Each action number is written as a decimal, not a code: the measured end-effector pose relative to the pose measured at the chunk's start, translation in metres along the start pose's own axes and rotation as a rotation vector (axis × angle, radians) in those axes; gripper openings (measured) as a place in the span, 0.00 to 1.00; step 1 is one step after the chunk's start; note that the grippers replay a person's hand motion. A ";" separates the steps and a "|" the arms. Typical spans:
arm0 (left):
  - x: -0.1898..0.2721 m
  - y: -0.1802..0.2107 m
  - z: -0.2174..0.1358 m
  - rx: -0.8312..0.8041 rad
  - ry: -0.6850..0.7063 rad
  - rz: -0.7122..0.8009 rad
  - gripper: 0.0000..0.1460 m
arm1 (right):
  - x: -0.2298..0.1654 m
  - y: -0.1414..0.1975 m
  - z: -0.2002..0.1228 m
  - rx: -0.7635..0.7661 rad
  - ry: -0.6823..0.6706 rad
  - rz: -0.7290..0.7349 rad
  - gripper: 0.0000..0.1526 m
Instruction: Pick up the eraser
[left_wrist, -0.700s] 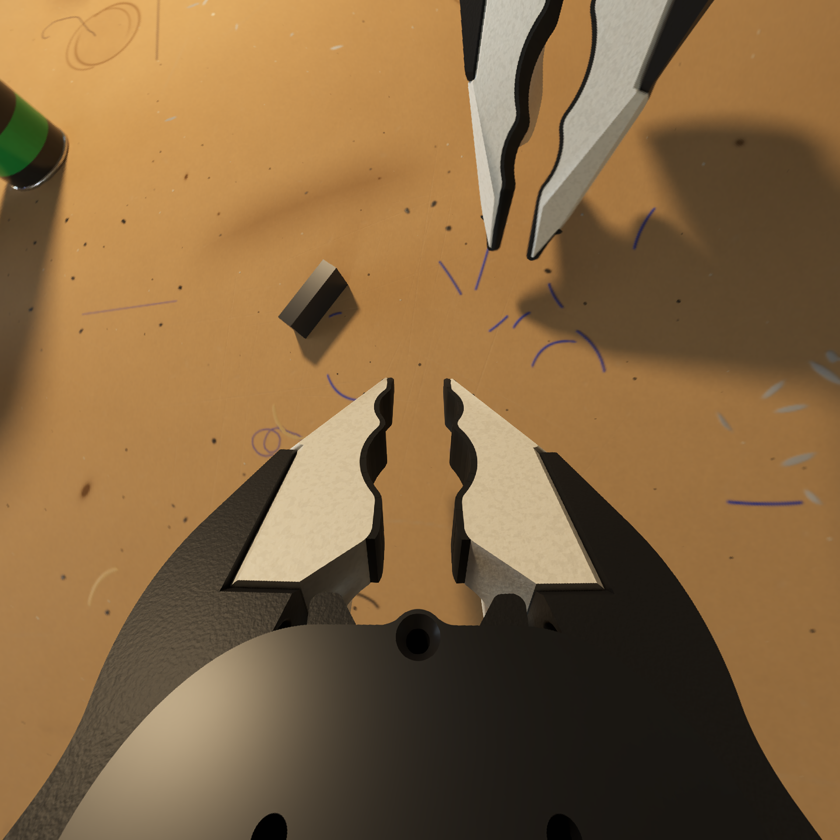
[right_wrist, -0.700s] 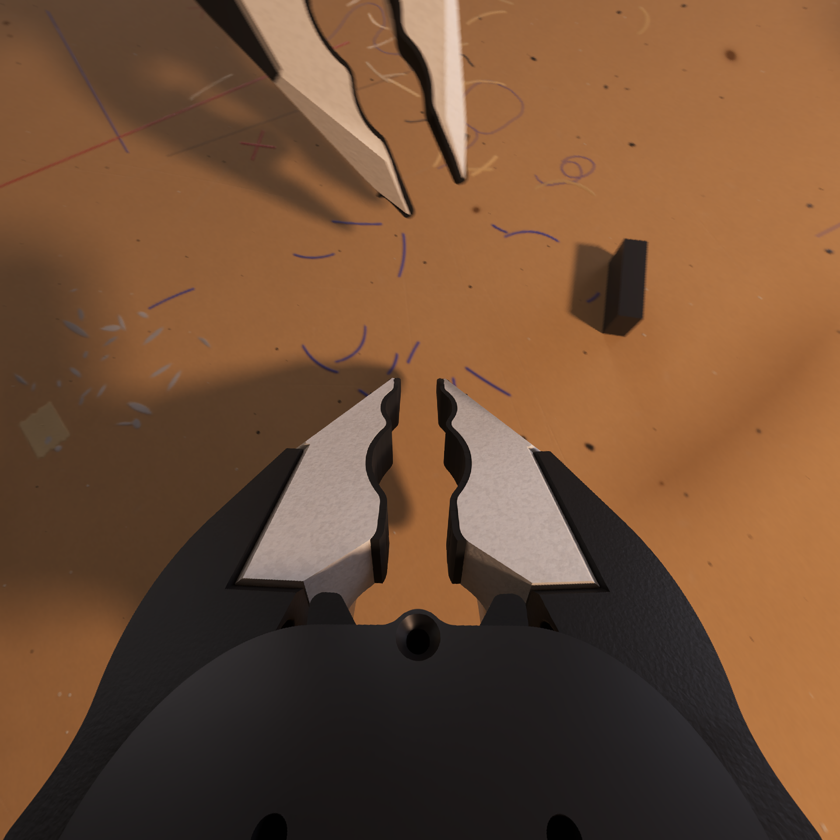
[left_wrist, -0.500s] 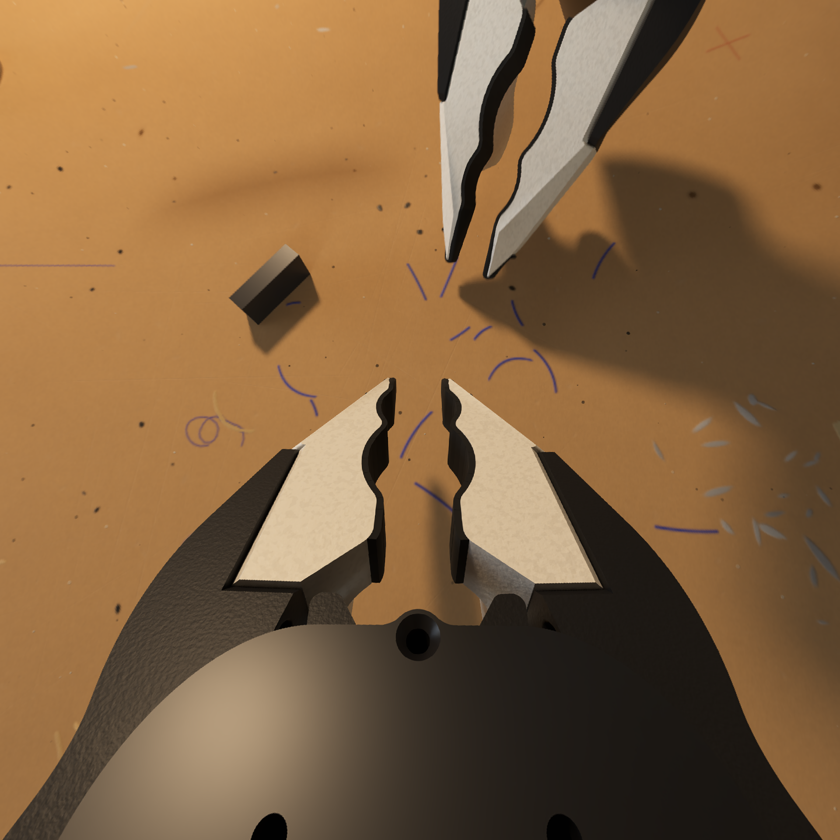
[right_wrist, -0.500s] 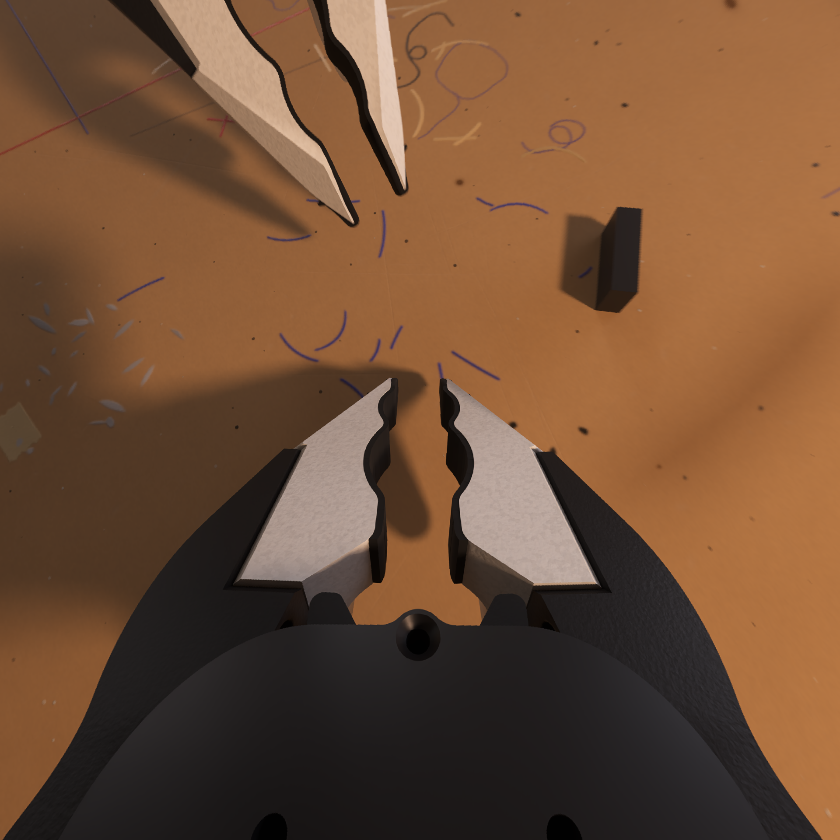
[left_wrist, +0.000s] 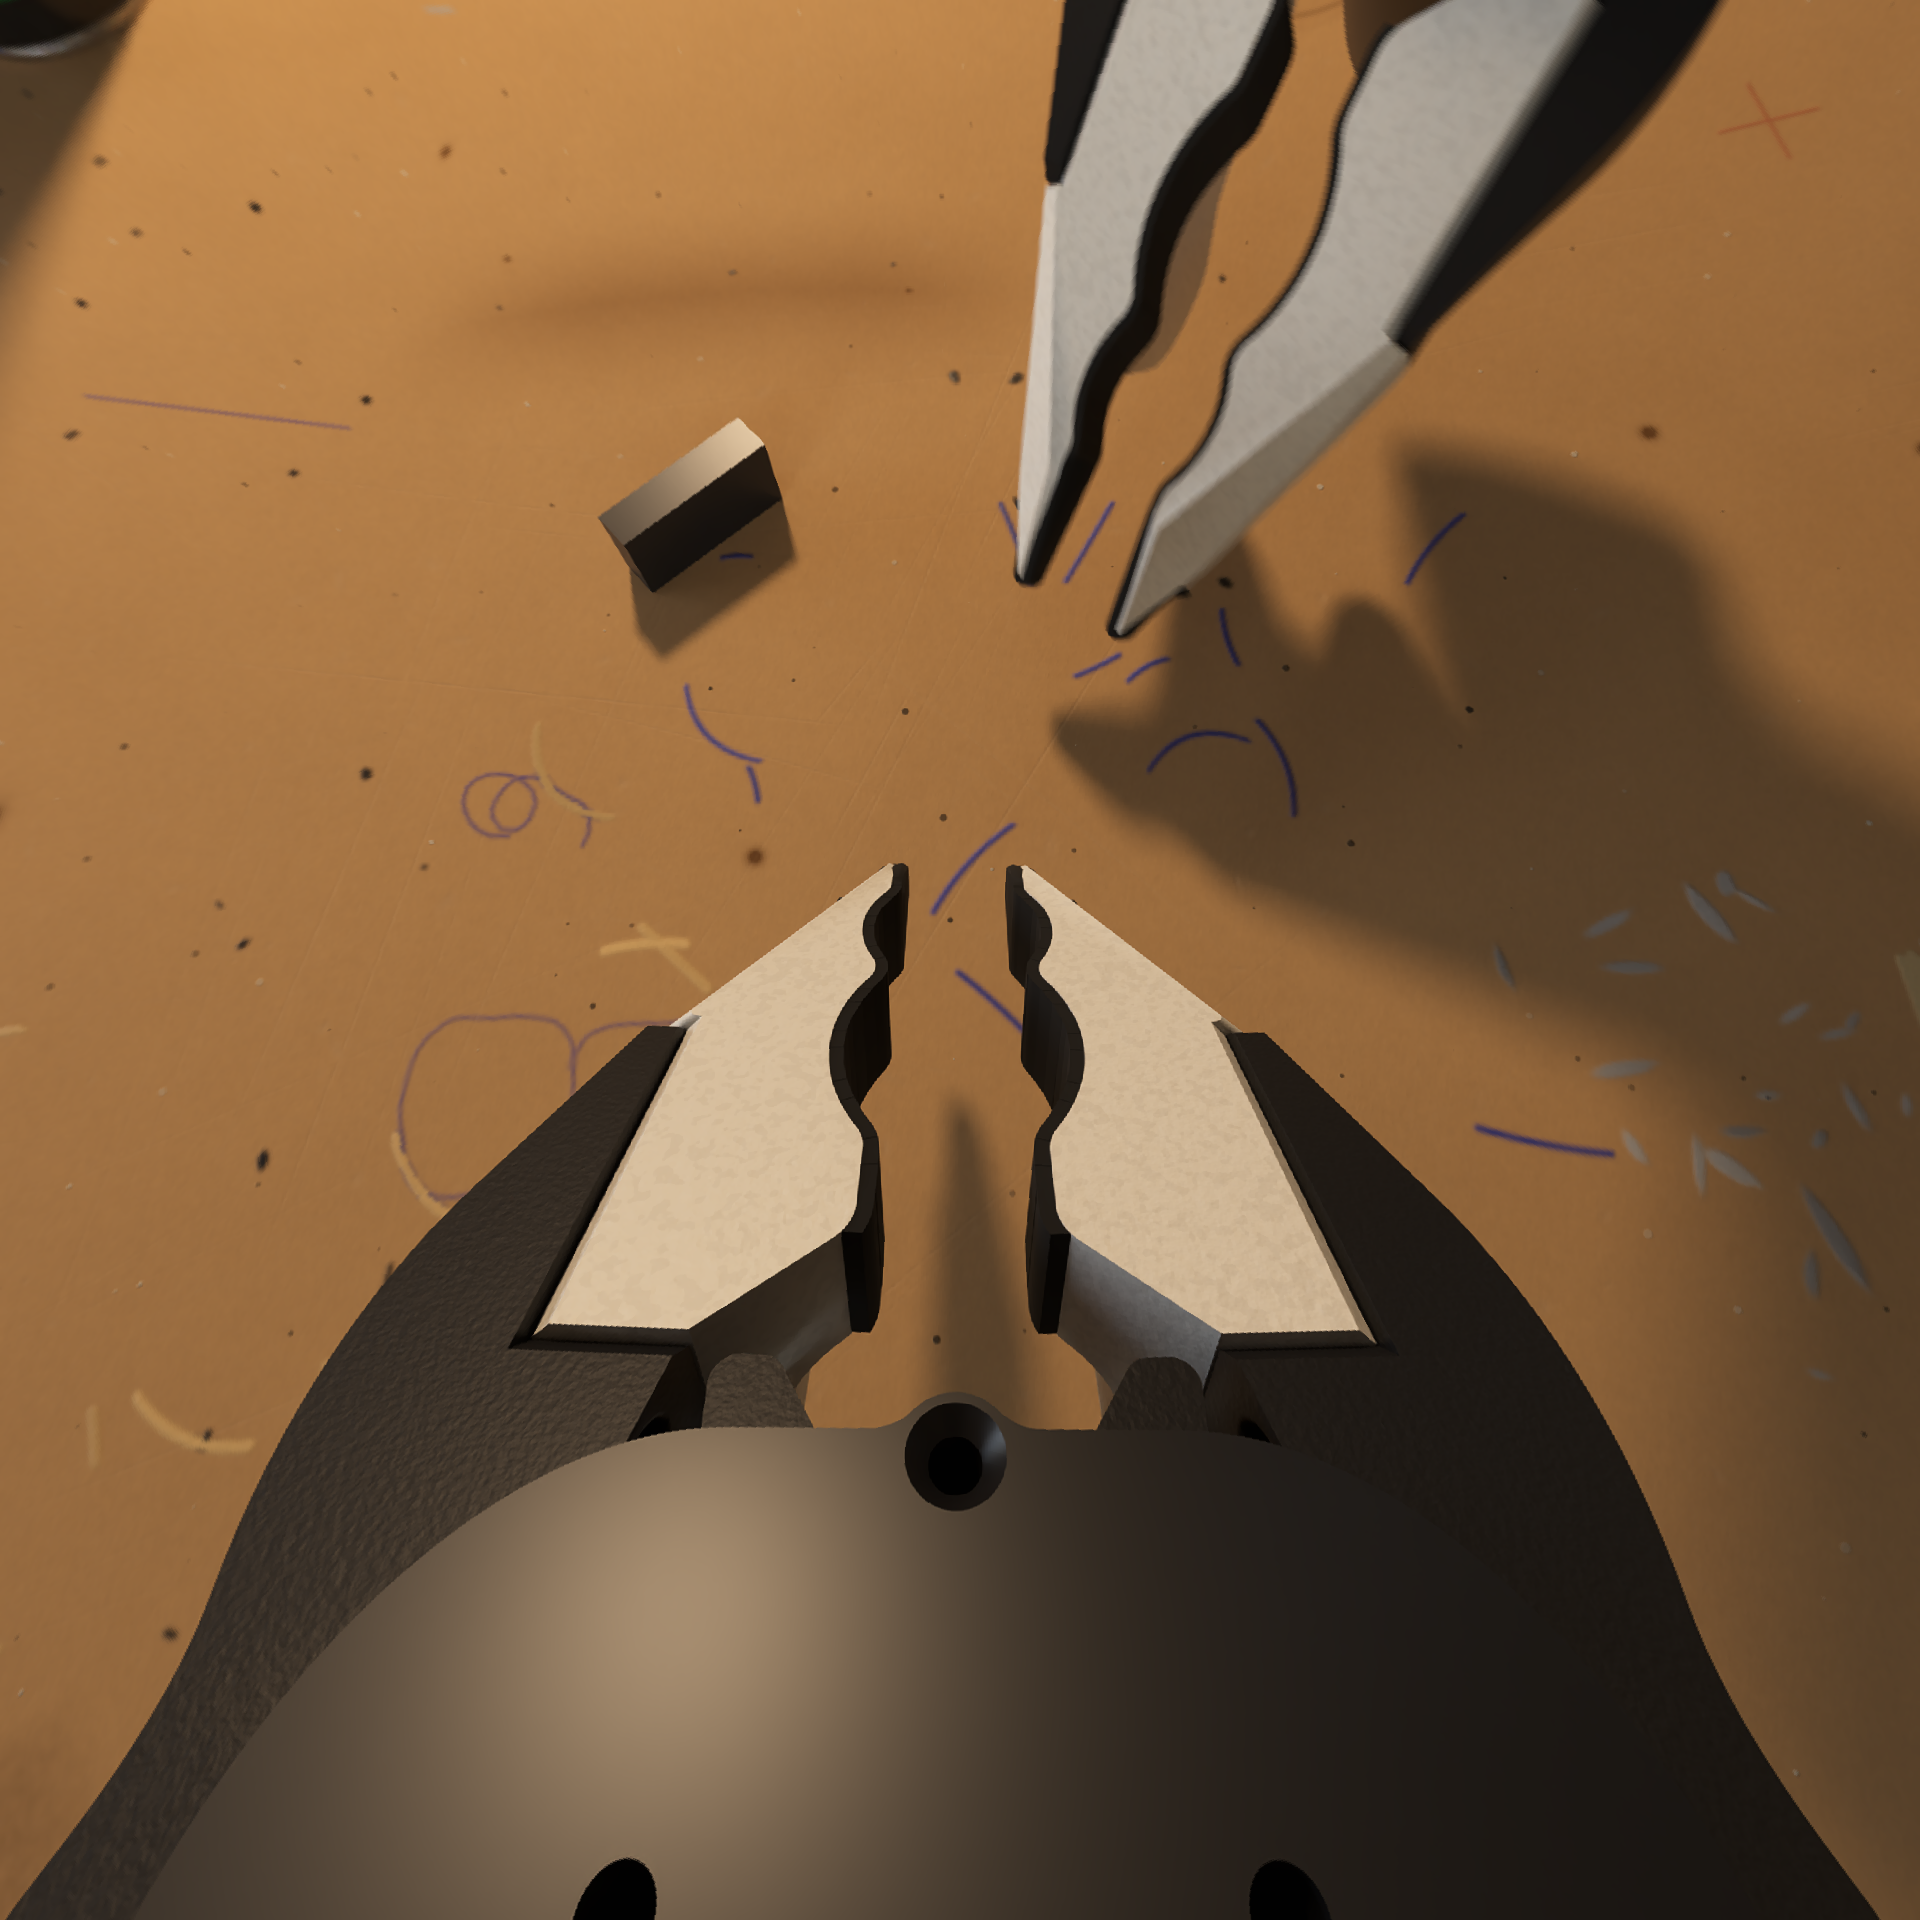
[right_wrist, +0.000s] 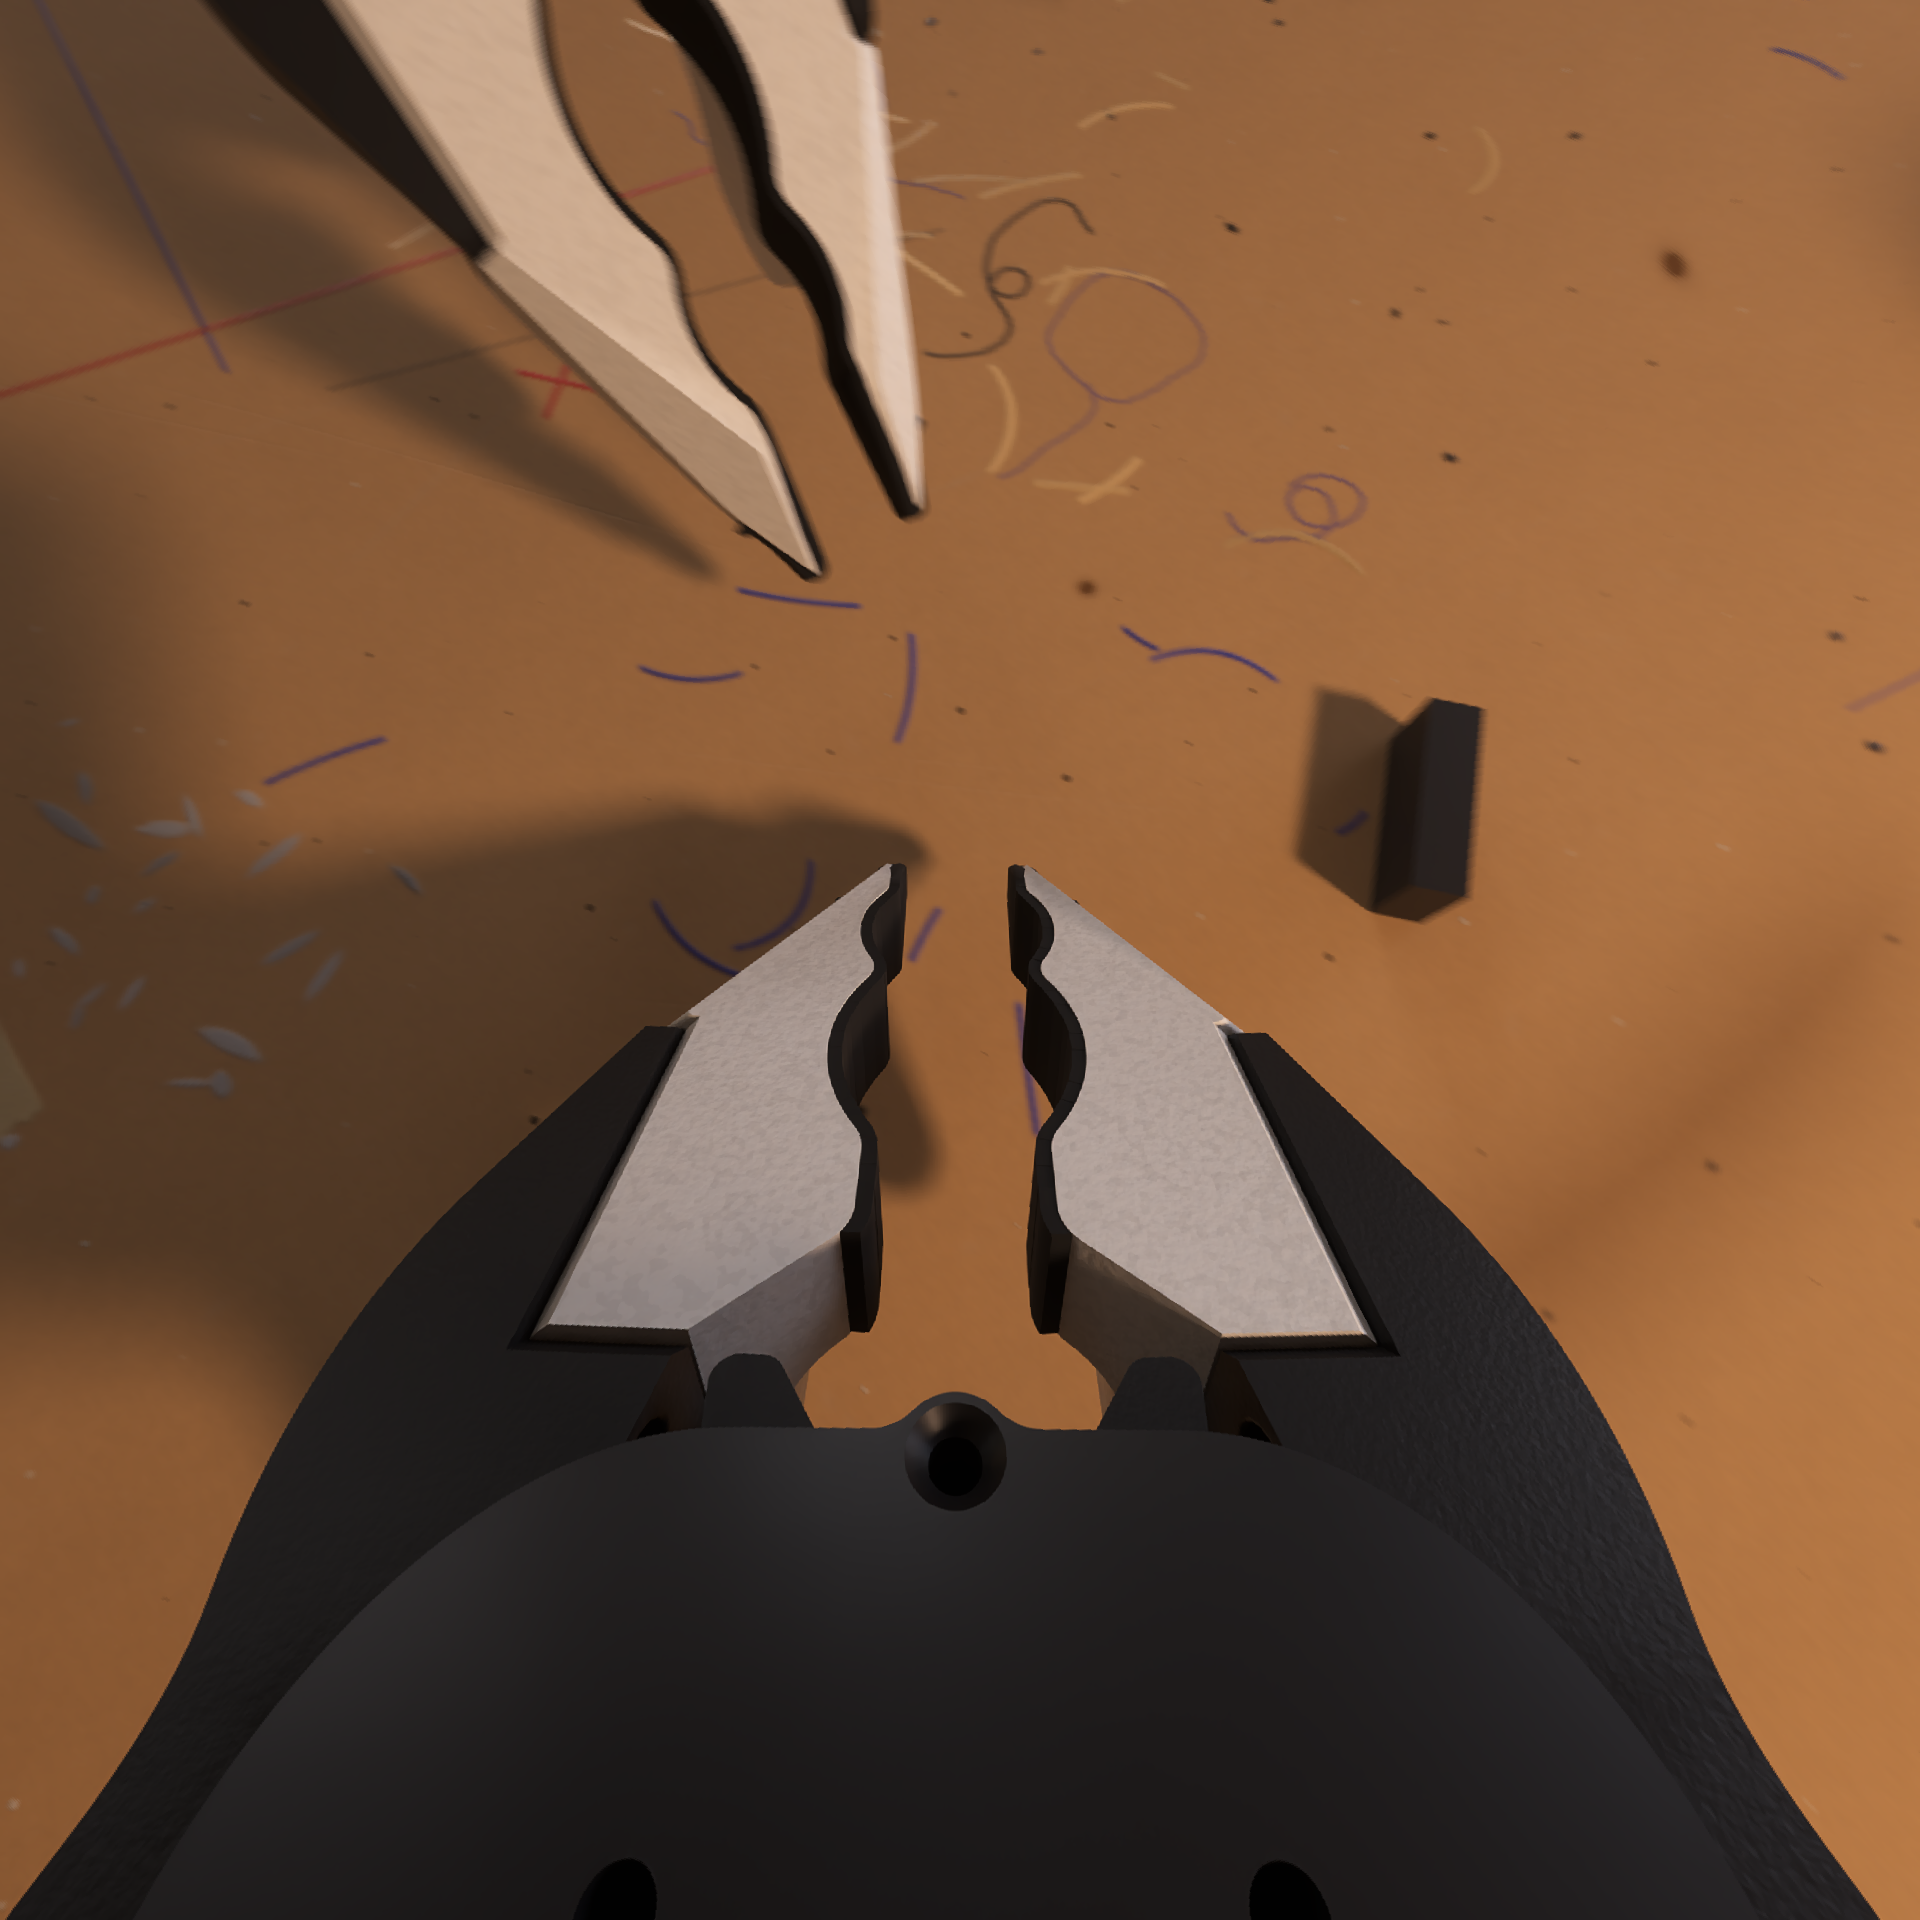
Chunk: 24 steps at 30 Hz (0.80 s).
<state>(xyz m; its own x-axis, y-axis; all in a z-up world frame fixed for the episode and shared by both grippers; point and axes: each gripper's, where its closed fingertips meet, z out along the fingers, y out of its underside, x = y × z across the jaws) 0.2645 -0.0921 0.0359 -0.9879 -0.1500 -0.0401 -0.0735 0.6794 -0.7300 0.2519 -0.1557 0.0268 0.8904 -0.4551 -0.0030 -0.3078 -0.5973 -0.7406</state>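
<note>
The eraser (left_wrist: 696, 504), a small dark block, lies on the orange-brown table. In the left wrist view it is ahead and to the left of my left gripper (left_wrist: 956, 873). In the right wrist view the eraser (right_wrist: 1423, 810) lies ahead and to the right of my right gripper (right_wrist: 956, 873). Both grippers are empty, their jaws a narrow gap apart. They point at each other above the table. The right gripper (left_wrist: 1073, 603) shows at the top of the left view. The left gripper (right_wrist: 862, 540) shows at the top of the right view. Neither touches the eraser.
The table (left_wrist: 312, 1039) bears pen scribbles, dark specks and grey flecks (left_wrist: 1714, 1039). The grippers cast broad shadows on it. A dark object's edge (left_wrist: 52, 21) shows at the top left corner of the left view. A pale scrap (right_wrist: 10, 1091) lies at the left edge of the right view.
Both grippers shifted slightly, and the eraser now sits lower in the right view and higher in the left view. The eraser itself has not moved on the table. The jaws remain empty.
</note>
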 end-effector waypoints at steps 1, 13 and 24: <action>0.000 0.000 -0.003 0.013 -0.010 0.004 0.13 | 0.006 0.002 -0.003 -0.007 0.017 -0.001 0.13; 0.008 0.009 -0.024 0.151 -0.076 -0.009 0.13 | 0.023 0.001 0.022 -0.077 0.042 -0.066 0.21; -0.017 0.007 -0.048 0.316 -0.296 0.016 0.09 | 0.037 -0.024 0.007 0.133 0.202 0.027 0.23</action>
<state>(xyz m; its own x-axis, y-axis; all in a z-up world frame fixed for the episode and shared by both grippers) 0.2745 -0.0502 0.0645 -0.9033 -0.3722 -0.2132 0.0320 0.4372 -0.8988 0.2947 -0.1534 0.0394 0.7935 -0.6002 0.1006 -0.2718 -0.4973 -0.8239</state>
